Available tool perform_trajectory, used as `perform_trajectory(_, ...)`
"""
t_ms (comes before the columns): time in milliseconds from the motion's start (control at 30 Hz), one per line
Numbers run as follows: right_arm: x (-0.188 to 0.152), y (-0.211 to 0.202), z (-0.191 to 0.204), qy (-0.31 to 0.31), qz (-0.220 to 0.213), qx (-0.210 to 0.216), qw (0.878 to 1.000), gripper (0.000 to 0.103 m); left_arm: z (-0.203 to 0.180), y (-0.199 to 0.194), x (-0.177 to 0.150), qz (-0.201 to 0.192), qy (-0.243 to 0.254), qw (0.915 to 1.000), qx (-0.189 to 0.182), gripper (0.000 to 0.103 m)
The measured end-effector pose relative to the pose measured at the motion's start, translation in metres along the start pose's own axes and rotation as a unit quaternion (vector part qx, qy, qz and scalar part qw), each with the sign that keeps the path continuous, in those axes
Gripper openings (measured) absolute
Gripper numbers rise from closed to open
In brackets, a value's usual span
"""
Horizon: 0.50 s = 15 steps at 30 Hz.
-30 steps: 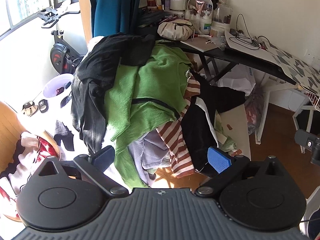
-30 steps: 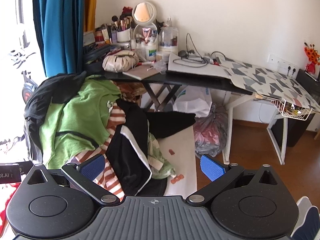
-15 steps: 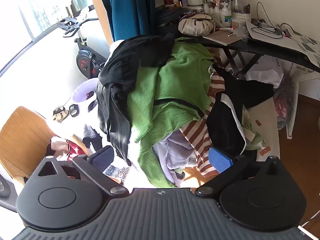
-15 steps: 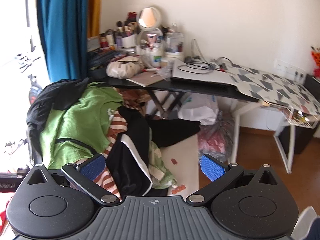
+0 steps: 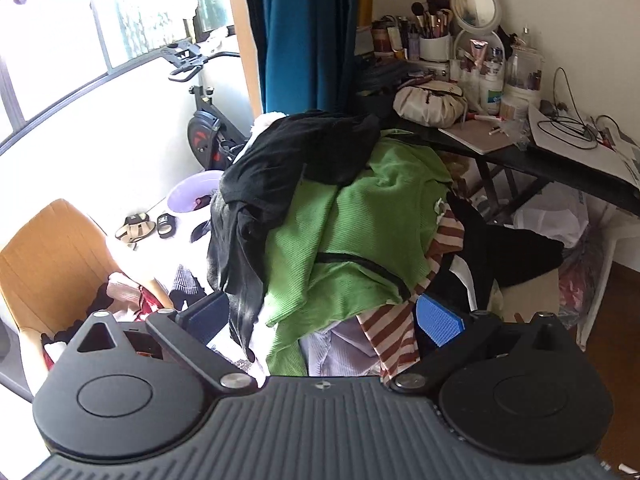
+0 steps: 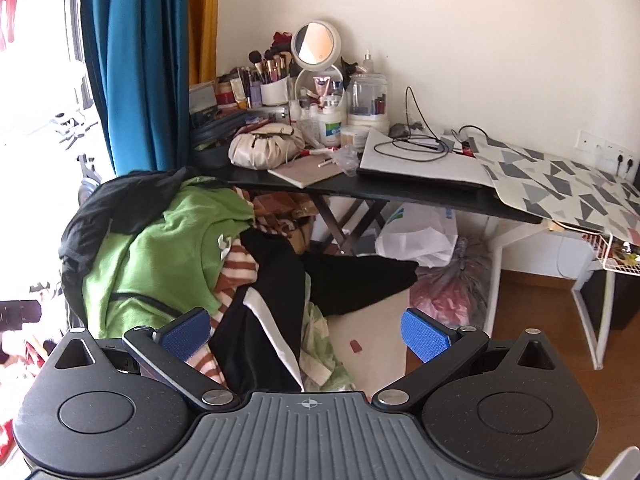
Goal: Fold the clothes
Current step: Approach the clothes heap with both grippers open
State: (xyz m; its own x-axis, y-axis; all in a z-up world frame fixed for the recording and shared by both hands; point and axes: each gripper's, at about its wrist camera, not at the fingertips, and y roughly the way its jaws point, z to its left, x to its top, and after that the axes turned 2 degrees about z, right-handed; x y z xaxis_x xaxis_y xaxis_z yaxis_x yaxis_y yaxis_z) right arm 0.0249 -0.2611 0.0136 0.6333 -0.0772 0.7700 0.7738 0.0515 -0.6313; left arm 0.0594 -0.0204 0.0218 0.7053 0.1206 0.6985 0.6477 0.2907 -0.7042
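A heap of clothes is draped over a chair. On top lie a black garment (image 5: pixel 304 160) and a green knit sweater (image 5: pixel 360 232). Below them are a red-and-white striped piece (image 5: pixel 392 340), a pale lilac piece (image 5: pixel 344 344) and a black-and-white garment (image 6: pixel 260 320). My left gripper (image 5: pixel 322 316) is open and empty, its blue pads either side of the heap's lower front. My right gripper (image 6: pixel 306 330) is open and empty, facing the black-and-white garment. The green sweater also shows in the right wrist view (image 6: pixel 168 256).
A black desk (image 6: pixel 400 196) crowded with cosmetics, a mirror (image 6: pixel 316 46) and cables stands behind the heap. Bags (image 6: pixel 420 236) lie under it. An orange chair (image 5: pixel 44 256) with clothes, an exercise bike (image 5: pixel 208 136) and a teal curtain (image 5: pixel 300 32) are at left.
Both grippers have drawn back and tilted up, so the heap sits lower in both views and more of the window and wall shows. Both stay open.
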Motion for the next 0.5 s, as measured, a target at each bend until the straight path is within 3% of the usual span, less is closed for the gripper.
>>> perform_trajectory(300, 0.016, 0.01, -0.019, -0.018, -0.014, 0.034, 0.999, 0.102, -0.011, -0.005, 0.005, -0.006, -0.006, 1.0, 0.0, 0.102)
perform_trajectory(500, 0.022, 0.008, -0.038, 0.013, -0.029, 0.077, 0.997, 0.102, -0.007, -0.003, 0.001, -0.007, -0.015, 0.9997, -0.019, 0.102)
